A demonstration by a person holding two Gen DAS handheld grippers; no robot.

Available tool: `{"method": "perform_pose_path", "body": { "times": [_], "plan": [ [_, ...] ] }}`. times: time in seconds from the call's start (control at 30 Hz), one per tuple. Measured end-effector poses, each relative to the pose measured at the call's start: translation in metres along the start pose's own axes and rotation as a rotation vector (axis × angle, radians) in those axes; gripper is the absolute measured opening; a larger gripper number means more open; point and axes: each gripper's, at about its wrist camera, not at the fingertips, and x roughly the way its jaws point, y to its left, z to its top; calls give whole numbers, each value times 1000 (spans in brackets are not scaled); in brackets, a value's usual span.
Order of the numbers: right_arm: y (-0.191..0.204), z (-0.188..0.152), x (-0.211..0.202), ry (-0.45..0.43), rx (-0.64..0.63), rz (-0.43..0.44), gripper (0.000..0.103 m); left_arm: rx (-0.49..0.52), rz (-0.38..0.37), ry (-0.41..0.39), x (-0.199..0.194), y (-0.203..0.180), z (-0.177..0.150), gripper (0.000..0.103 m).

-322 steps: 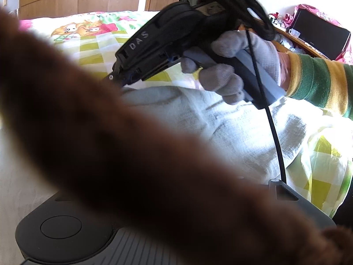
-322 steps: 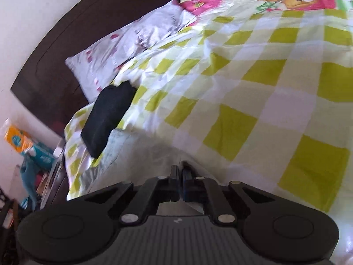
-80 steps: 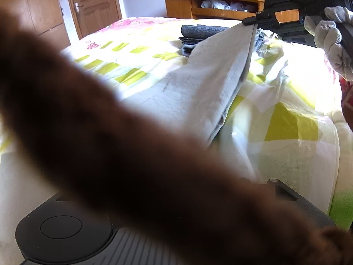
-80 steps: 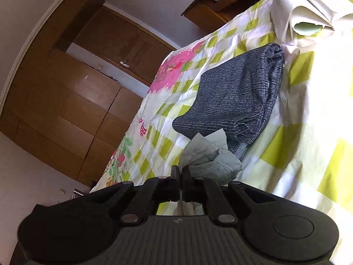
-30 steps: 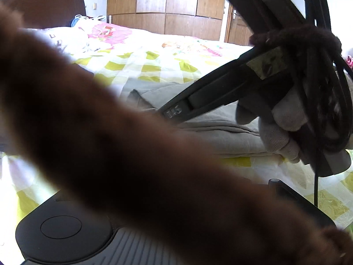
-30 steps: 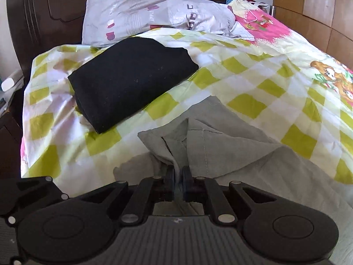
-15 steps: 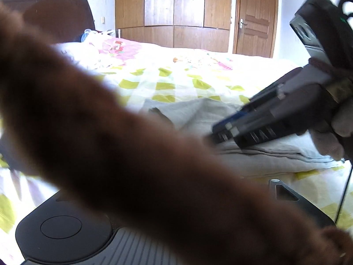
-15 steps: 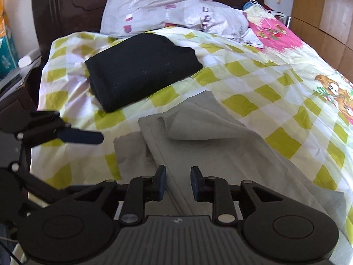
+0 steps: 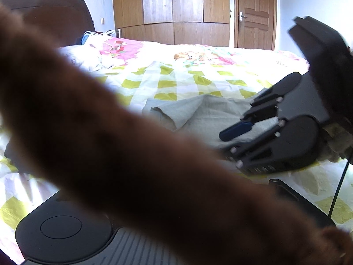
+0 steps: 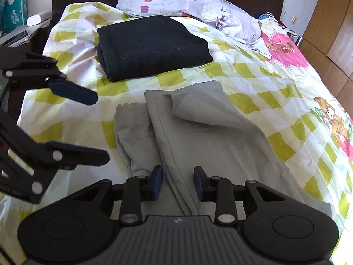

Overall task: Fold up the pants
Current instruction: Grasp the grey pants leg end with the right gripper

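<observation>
Left gripper (image 10: 97,128) stands at the left edge over the checked bedsheet (image 10: 72,114), fingers well apart, nothing between them. Just right of it, the grey pants (image 10: 198,137) lie lengthwise on the bed, one leg end turned back at the far end. Right gripper (image 10: 178,182) hangs low over the pants, jaws opening; a fabric ridge lies between the pads, untouched. Folded black garment (image 10: 152,46) lies beyond, pillow (image 10: 187,2) behind it.
</observation>
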Motion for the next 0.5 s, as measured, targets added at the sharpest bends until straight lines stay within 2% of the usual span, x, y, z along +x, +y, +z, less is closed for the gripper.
{"method": "perform_pose_path", "body": {
  "times": [0.1, 0.13, 0.17, 0.27, 0.37, 0.5],
  "plan": [
    [-2, -9, 2, 19, -5, -44, 41, 3, -4, -2, 1, -2, 6, 70],
    [-7, -10, 2, 23, 28, -45, 22, 9, -1, -6, 0, -3, 8, 70],
    [-11, -10, 2, 35, 58, -57, 20, 17, 1, -11, 0, -5, 10, 70],
    [-20, -8, -12, 11, 112, -53, 20, 42, 4, -23, -3, -9, 15, 70],
    [-13, -11, -34, -20, 68, -49, 20, 69, 6, -32, -6, -14, 19, 70],
    [-2, -29, -32, 28, 15, -18, 20, 91, -19, -29, 1, -22, 22, 71]
  ]
}}
